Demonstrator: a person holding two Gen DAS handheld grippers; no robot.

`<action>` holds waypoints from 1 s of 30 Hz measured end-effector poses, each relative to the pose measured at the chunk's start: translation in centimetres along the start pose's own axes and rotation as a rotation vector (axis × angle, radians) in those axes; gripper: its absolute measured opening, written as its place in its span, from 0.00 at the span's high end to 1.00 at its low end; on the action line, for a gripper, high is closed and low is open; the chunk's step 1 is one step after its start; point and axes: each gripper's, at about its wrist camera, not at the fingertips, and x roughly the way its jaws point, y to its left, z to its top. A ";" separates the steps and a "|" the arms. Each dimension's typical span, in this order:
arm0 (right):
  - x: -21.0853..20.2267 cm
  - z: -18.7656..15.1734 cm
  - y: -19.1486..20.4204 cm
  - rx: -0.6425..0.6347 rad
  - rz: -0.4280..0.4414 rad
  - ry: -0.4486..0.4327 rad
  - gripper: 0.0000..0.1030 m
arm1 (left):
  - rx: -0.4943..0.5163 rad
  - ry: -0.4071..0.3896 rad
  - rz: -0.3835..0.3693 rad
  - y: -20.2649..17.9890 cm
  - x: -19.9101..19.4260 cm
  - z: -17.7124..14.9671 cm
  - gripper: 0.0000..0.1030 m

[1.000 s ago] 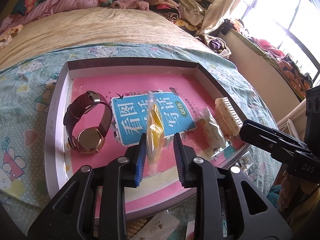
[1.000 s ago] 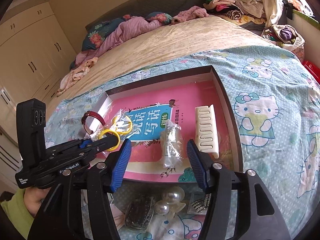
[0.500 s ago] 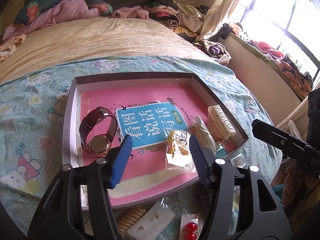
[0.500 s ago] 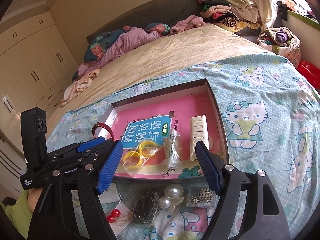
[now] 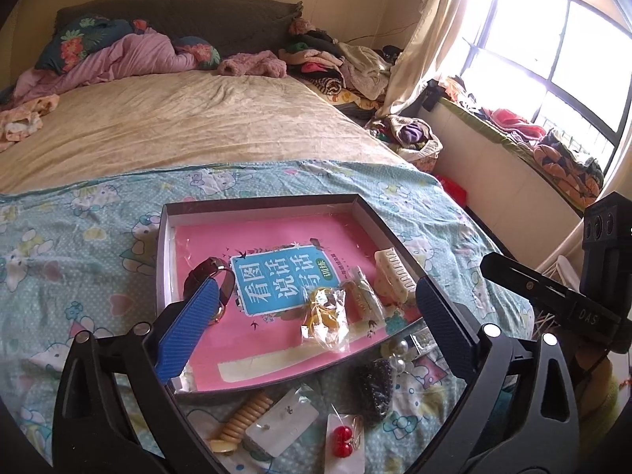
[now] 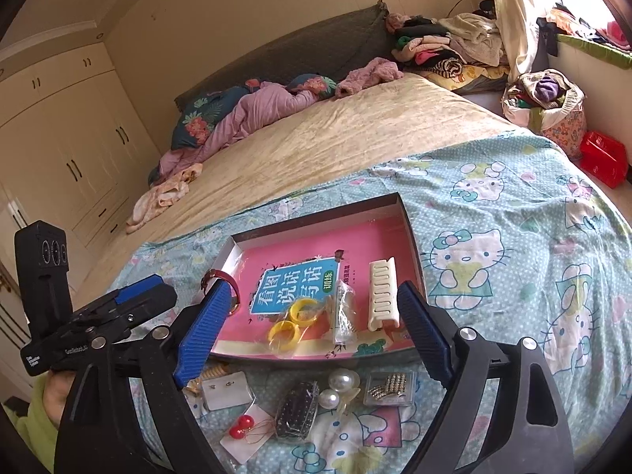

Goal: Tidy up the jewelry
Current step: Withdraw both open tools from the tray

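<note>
A shallow dark-rimmed box [image 5: 395,233] lies on the bedspread with a pink book inside. On the book rest a brown-strapped watch [image 5: 197,276], a clear bag of yellow rings [image 5: 324,316], a small clear packet [image 5: 361,296] and a cream hair comb [image 5: 395,276]. My left gripper [image 5: 315,284] hovers above the box's near edge, its jaws opening wide with nothing pressed between them. My right gripper [image 6: 314,285] hangs beside it, jaws also opening, nothing held. The yellow rings [image 6: 290,322] and the packet [image 6: 344,312] lie below it.
Loose pieces lie on the bedspread before the box: a beige spiral clip [image 5: 245,414], an earring card [image 5: 282,422], red ball earrings [image 5: 343,440], a dark beaded clip [image 6: 296,407], pearls [image 6: 339,385] and a boxed rhinestone clip [image 6: 389,387]. Bedding and clothes pile up behind.
The left gripper let go of the yellow ring bag, which now lies in the box. Both grippers opened wide and drew up and back from the box.
</note>
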 end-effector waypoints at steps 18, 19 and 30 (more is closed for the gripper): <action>-3.9 -0.1 2.4 -0.038 0.024 -0.048 0.12 | -0.002 -0.057 0.006 0.1 -4.7 -0.4 0.09; -4.0 -0.1 2.5 -0.040 0.027 -0.049 0.12 | -0.001 -0.059 0.008 0.1 -4.9 -0.5 0.09; -5.2 -1.1 3.7 -0.062 0.039 -0.033 0.11 | 0.018 -0.031 0.031 0.3 -6.0 -2.4 0.09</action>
